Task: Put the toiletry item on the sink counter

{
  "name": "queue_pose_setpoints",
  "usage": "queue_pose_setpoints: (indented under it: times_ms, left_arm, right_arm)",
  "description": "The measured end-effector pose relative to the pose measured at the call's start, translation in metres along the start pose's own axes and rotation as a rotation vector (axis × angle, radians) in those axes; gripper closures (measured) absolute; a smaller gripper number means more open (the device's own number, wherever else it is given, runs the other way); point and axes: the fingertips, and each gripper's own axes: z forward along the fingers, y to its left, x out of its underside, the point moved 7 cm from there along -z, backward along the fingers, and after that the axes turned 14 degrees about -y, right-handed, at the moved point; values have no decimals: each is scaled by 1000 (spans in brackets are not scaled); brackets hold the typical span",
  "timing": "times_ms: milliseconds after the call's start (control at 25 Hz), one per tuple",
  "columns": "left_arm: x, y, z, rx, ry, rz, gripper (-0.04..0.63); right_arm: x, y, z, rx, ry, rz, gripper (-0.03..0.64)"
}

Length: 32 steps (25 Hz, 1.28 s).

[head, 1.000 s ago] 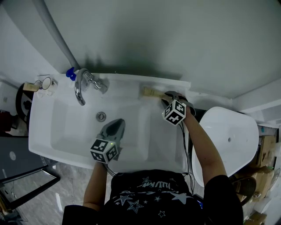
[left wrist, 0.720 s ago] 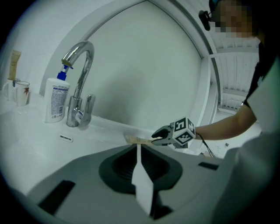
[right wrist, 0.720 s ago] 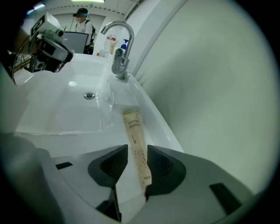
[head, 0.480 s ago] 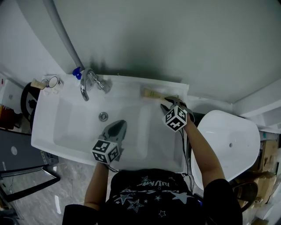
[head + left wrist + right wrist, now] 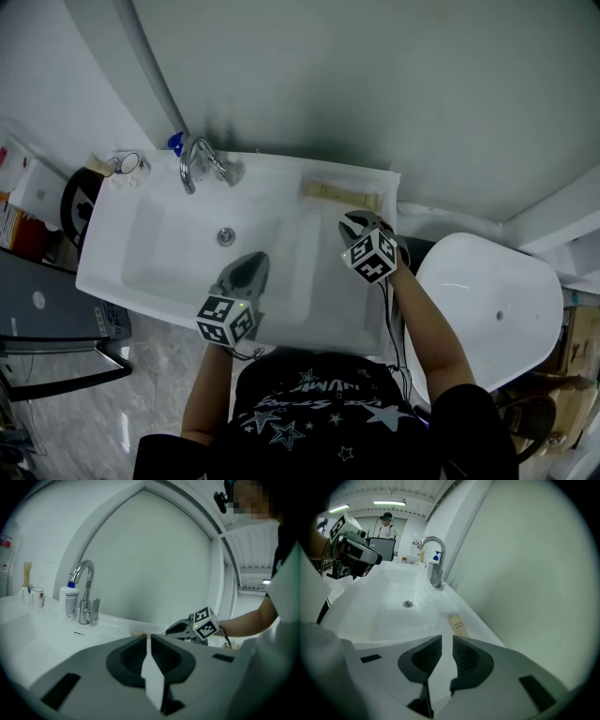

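Note:
The toiletry item, a flat beige tube [image 5: 339, 194], lies on the back right rim of the white sink counter [image 5: 380, 309]; the right gripper view also catches the tube [image 5: 458, 626] just beyond the jaws. My right gripper [image 5: 354, 221] hovers a little in front of the tube, apart from it. Its jaws are closing, with a narrow gap and nothing between them [image 5: 446, 637]. My left gripper [image 5: 251, 264] hangs over the front of the basin, jaws shut and empty [image 5: 147, 637].
A chrome faucet [image 5: 195, 161] with a blue-capped bottle [image 5: 176, 142] stands at the back left, and cups [image 5: 127, 166] sit on the left corner. The drain [image 5: 226, 236] is in the basin. A white toilet [image 5: 487, 300] is at the right. A person [image 5: 386, 527] stands far off.
My right gripper has let go of the tube and drawn back toward me, and its jaws have narrowed. The tube stays on the counter rim. The left gripper has hardly moved.

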Motion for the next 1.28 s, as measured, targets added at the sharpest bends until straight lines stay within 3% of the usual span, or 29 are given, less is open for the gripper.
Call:
queue_pose_setpoints:
  times_ms: [160, 560, 840, 1280]
  left_arm:
    - [0, -23, -11, -11, -3, 10, 557]
    - [7, -75, -40, -56, -26, 37, 557]
    - [18, -120, -65, -83, -25, 53, 557]
    - [45, -191, -112, -128, -8, 77, 557]
  right_arm:
    - [-1, 11, -19, -13, -29, 35, 569]
    - [0, 37, -61, -57, -131, 55, 581]
    - [9, 56, -99, -123, -174, 104, 600]
    - [30, 113, -155, -257, -212, 59, 603]
